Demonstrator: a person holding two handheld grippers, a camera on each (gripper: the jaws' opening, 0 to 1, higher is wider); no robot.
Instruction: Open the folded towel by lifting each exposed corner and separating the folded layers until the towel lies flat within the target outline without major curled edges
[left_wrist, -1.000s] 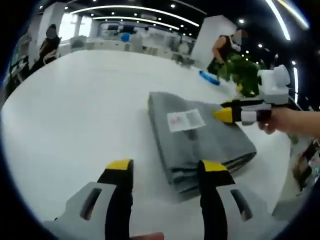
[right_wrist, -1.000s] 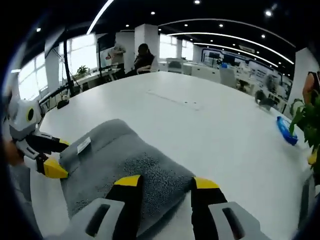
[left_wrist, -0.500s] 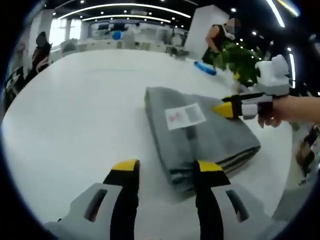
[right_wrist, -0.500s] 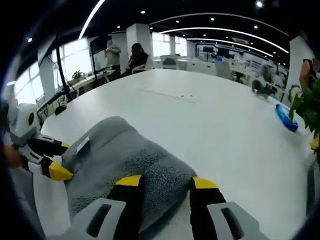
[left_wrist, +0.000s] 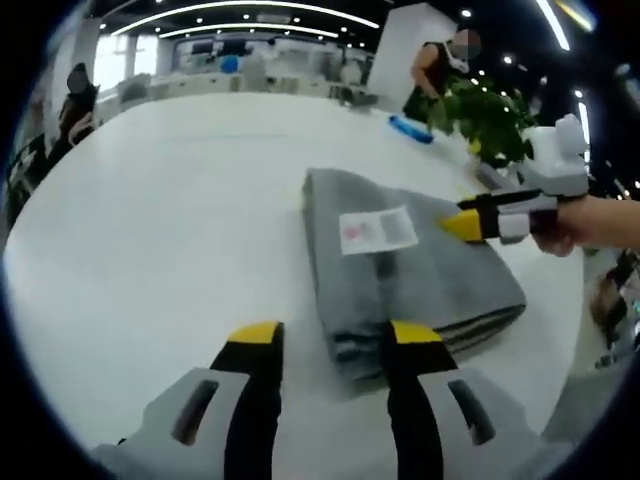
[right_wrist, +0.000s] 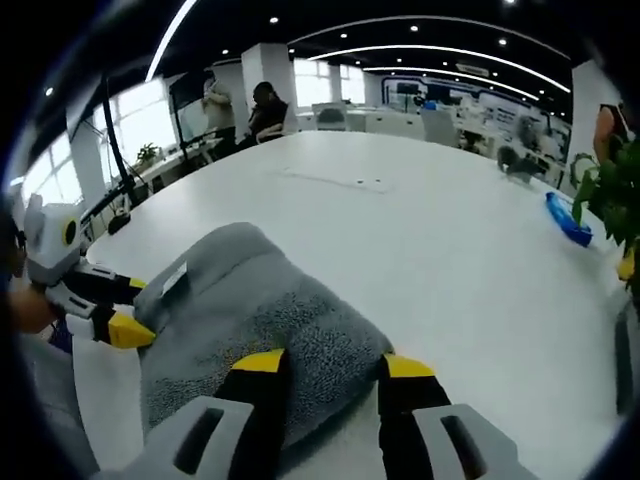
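A folded grey towel (left_wrist: 400, 265) lies on the white table (left_wrist: 160, 230), with a white label (left_wrist: 378, 230) on top. My left gripper (left_wrist: 335, 340) is open at the towel's near edge, and the stacked layers sit just inside its right jaw. The right gripper (left_wrist: 470, 224), held by a hand (left_wrist: 590, 225), reaches in from the right over the towel's far side. In the right gripper view the towel (right_wrist: 250, 315) has one rounded corner lying between the open jaws of my right gripper (right_wrist: 333, 366). There the left gripper (right_wrist: 112, 322) touches the towel's left edge by the label (right_wrist: 172, 282).
A blue object (left_wrist: 412, 130) (right_wrist: 565, 218) lies on the table beyond the towel. A leafy green plant (left_wrist: 485, 115) (right_wrist: 610, 190) stands at the table's edge. People (right_wrist: 262, 105) sit and stand at desks far behind. Bare table top (right_wrist: 420, 240) spreads around the towel.
Both views have shifted only a little. My left gripper sits slightly nearer the towel's near edge. The towel has kept its folded shape.
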